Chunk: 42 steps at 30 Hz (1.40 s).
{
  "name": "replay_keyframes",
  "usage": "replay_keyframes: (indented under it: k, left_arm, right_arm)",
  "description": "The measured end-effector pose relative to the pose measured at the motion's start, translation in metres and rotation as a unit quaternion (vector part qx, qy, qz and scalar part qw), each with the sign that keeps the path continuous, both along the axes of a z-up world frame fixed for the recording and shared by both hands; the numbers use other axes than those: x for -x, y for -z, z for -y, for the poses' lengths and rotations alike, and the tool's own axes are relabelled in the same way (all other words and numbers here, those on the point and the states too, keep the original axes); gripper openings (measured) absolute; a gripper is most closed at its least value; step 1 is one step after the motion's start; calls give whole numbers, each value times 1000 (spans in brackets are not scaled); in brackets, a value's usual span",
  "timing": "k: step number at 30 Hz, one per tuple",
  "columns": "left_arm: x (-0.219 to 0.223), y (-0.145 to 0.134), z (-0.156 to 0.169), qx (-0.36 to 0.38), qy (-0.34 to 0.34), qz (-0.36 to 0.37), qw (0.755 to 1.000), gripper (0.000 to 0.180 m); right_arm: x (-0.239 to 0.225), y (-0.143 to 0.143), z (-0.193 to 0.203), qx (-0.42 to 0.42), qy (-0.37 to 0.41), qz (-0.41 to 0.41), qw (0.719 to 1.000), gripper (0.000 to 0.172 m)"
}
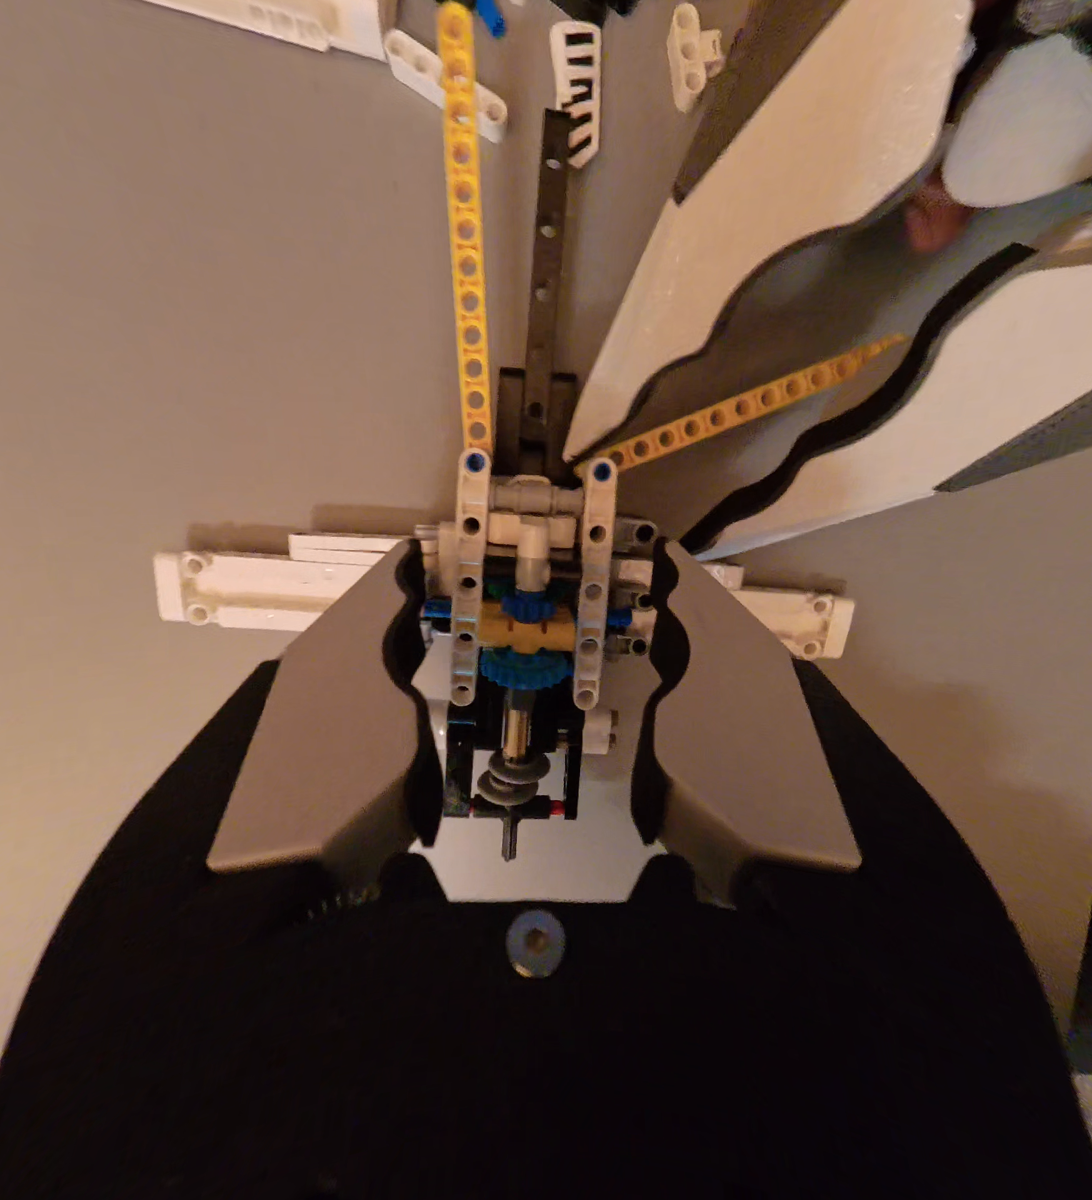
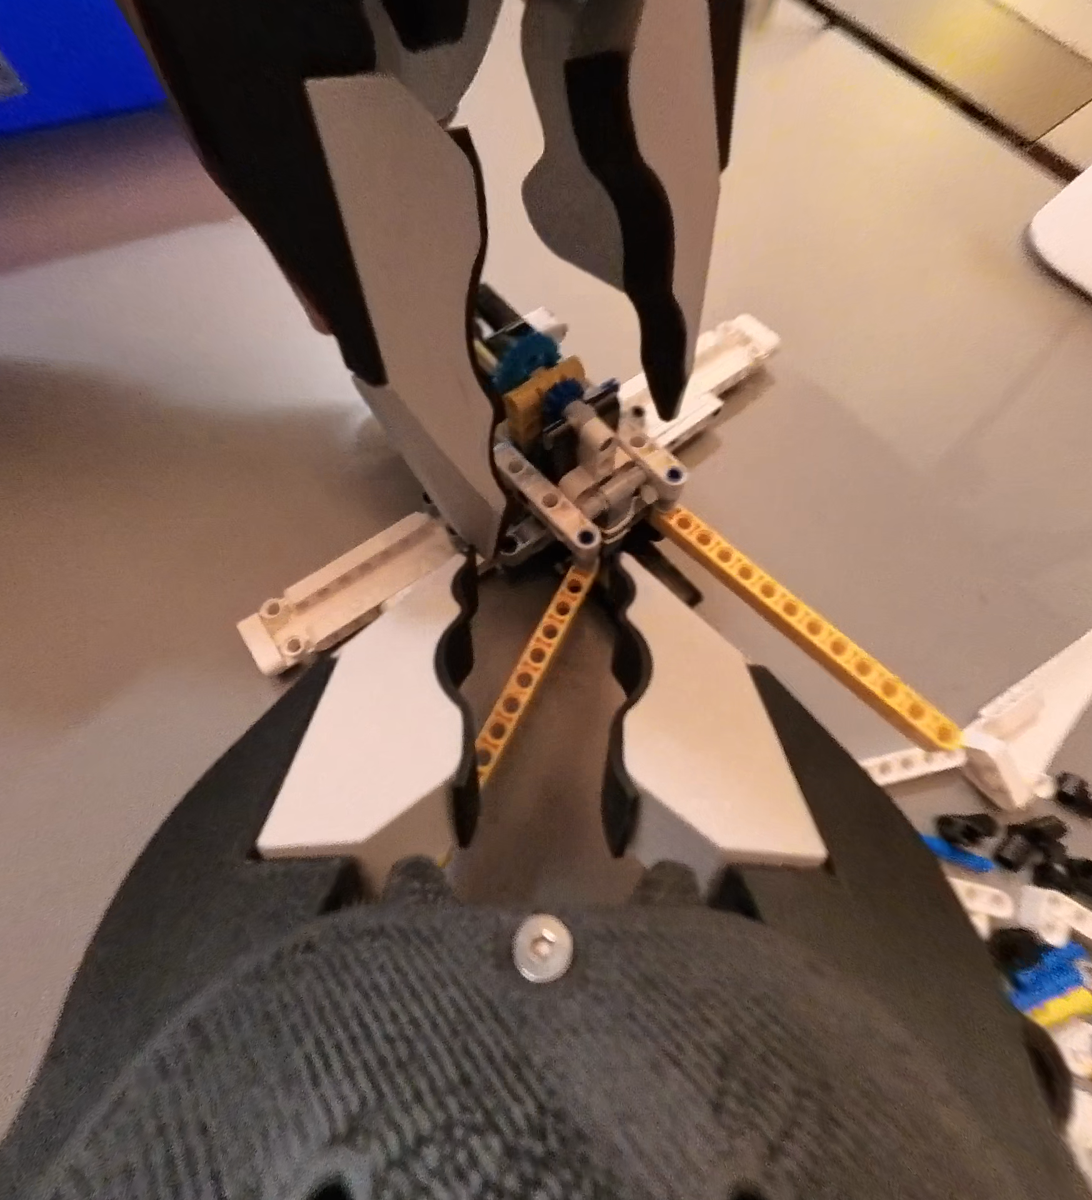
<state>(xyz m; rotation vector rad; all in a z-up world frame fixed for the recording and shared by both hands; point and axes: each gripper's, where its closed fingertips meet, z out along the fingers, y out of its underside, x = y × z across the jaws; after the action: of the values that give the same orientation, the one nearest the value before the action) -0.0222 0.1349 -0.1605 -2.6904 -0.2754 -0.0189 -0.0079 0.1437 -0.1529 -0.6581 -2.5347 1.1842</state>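
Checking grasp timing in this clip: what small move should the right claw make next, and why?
Probably close the right claw on the slanting yellow beam. The beam runs between its fingers, which stand apart with clear space on one side, so nothing is clamped yet. Meanwhile the left claw already flanks the gear assembly that the beam joins.

The worktop [image 1: 140, 325] is looking smooth and matt grey, catching only a soft sheen. Between the left claw [image 1: 533, 571] fingers, the toy-brick model [image 1: 530, 584] is showing moulded plastic, the white beams slightly glossy, with a shiny metal-looking shaft [image 1: 517, 730] nearer the claw's base. The yellow beam [image 2: 530, 669] between the right claw [image 2: 546, 578] fingers is looking like smooth plastic (holed along its length). Black pads [image 2: 465, 714] are appearing matt.
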Motion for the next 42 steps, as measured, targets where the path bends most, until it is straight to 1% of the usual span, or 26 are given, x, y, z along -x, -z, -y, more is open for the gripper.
replay_keyframes:
  k: [1, 2, 5, 6, 7, 8, 9, 11, 15, 18, 21, 25, 29, 32, 37, 39, 42]
  left_arm:
    - [-3, 2, 0, -6, -1, 9, 1000, 64]
    - [-4, 2, -1, -14, -5, 12, 1000, 62]
    - [-3, 2, -1, -31, 2, -4, 1000, 61]
    - [-3, 2, 0, -34, 4, -12, 999, 60]
    - [-1, 2, 2, -30, 1, -27, 999, 50]
    - [-1, 3, 3, -29, 8, -38, 999, 50]
    - [-1, 3, 3, -30, 8, -40, 999, 50]
    - [-2, 3, 2, -32, 9, -41, 999, 50]
    - [-2, 3, 3, -29, 2, -33, 999, 50]
    - [-1, 3, 3, -24, -5, -34, 999, 50]
    - [0, 3, 2, -25, -17, -42, 999, 50]
    - [0, 3, 0, -41, -32, -52, 997, 50]
    - [-1, 3, 0, -57, -49, -55, 996, 50]
    - [-1, 3, 1, -46, -59, -54, 996, 50]
    - [-1, 3, 0, -41, -57, -51, 996, 49]
    - [-1, 3, 0, -43, -55, -47, 996, 49]
    - [-1, 3, 1, -27, -53, -49, 997, 48]
  right_arm:
    - [-1, 2, 1, 2, -4, 8, 1000, 37]
    - [0, 4, 0, 2, -5, 8, 1000, 37]
    - [0, 3, -1, 3, -13, 4, 1000, 36]
    - [0, 0, -1, 7, -18, -2, 1000, 36]
    - [-1, -5, -2, 20, -22, -8, 1000, 35]
    - [0, -13, -3, 40, -19, -14, 999, 33]
    - [3, -21, -5, 60, -12, -19, 998, 27]
    - [9, -27, -13, 71, 3, -21, 997, 21]
    - [13, -10, -20, 22, -3, -9, 1000, 25]
    - [9, -7, -13, 24, -12, -5, 1000, 25]
    - [12, -6, -10, 16, -5, -14, 1000, 20]
    - [12, -3, -9, -9, -10, -29, 999, 8]
    - [13, -2, -10, -32, -7, -48, 998, 6]
    - [12, -1, -11, -51, -7, -37, 998, 5]
    - [12, 0, -11, -41, -15, -9, 999, 5]
    - [11, 0, -11, -45, -20, 16, 999, 6]
    - [11, 1, -12, -86, -34, 45, 995, 6]
